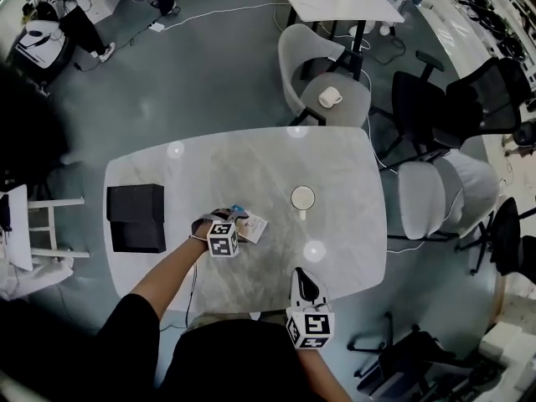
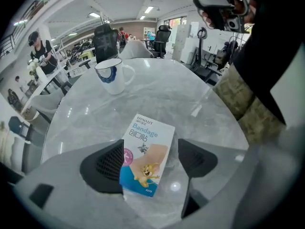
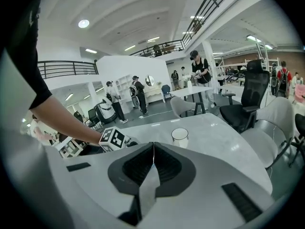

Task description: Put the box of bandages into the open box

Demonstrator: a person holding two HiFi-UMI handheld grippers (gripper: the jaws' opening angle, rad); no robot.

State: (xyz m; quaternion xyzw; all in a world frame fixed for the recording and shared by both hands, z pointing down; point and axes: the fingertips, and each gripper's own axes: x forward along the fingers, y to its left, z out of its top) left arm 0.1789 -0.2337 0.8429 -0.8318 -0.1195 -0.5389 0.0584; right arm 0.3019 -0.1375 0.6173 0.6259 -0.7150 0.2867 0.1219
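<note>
Bandage box inside parted left tool, right tool closed, open box at table edge

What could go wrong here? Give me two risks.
The bandage box lies flat and skewed between the left gripper's open jaws, close to one pad: closing may push or twist it rather than grip it. The open box sits at the table's left end, so a weak grip might drop it underway.
</note>
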